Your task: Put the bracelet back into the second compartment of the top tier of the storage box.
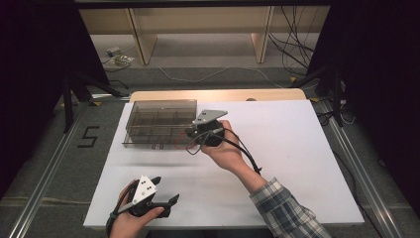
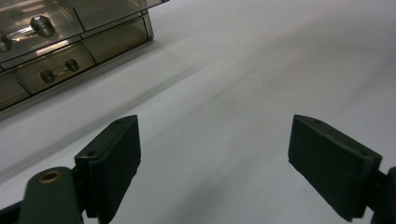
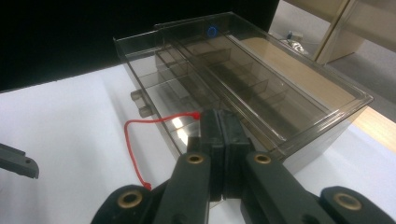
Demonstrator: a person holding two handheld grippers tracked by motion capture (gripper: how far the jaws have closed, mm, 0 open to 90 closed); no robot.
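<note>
A smoky clear drawer box [image 1: 158, 121] stands at the back left of the white table [image 1: 277, 148]. My right gripper [image 1: 191, 135] is at the box's front right corner. Its jaws are pressed together in the right gripper view [image 3: 219, 117], over the box's top edge [image 3: 261, 84]. One end of a thin red cord [image 3: 140, 122] is pinched at their tips, and the cord loops left and down over the table. My left gripper [image 1: 166, 191] rests near the front edge, its jaws wide apart [image 2: 215, 163] with bare table between them. Small drawers with knob handles [image 2: 58, 74] face it.
A wooden board [image 1: 218, 94] sticks out behind the white top. Metal rails [image 1: 44, 183] run along both sides on the floor, with a "5" mark [image 1: 87, 136] at the left. Cables [image 1: 292, 49] and shelf legs [image 1: 141, 39] lie beyond the table.
</note>
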